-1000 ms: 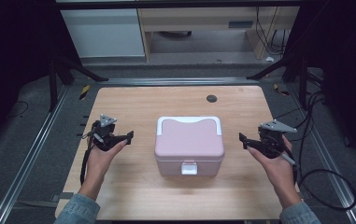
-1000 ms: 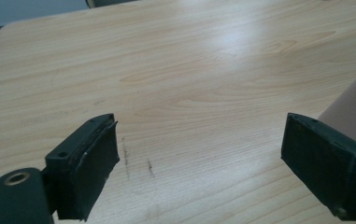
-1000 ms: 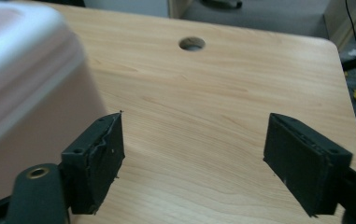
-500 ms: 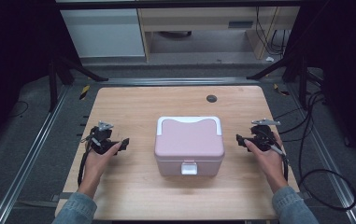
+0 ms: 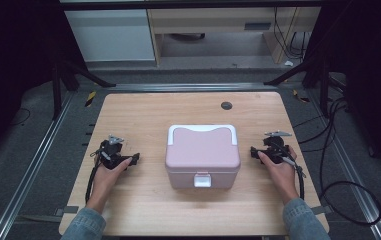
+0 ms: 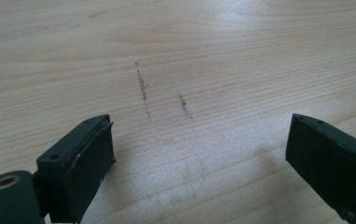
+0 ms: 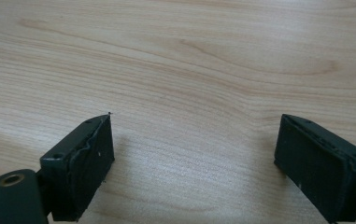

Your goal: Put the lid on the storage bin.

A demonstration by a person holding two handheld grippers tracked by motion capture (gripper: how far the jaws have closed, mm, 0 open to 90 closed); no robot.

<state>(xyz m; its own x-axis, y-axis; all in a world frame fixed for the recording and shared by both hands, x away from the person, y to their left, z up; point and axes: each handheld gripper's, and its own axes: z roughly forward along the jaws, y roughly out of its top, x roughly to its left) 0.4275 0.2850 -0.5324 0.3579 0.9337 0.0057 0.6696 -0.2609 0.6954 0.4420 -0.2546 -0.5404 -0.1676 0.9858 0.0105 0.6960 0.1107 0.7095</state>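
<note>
Centrally, pink box (image 5: 202,155), white rim, lid shut

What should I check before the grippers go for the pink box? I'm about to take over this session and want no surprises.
1. Left gripper open with nothing between its jaws: ok; the left gripper view looks past them at bare wood.
2. Right gripper open and empty: ok; its jaws have just been opening, with nothing between them.
3. Pink box lid down: ok, it sits flat on the base.
4. White front latch fastened: cannot tell, too small in the high view.
5. Grippers apart from the box, one on each side: ok.
6. Table around the box free for approach: ok.
</note>
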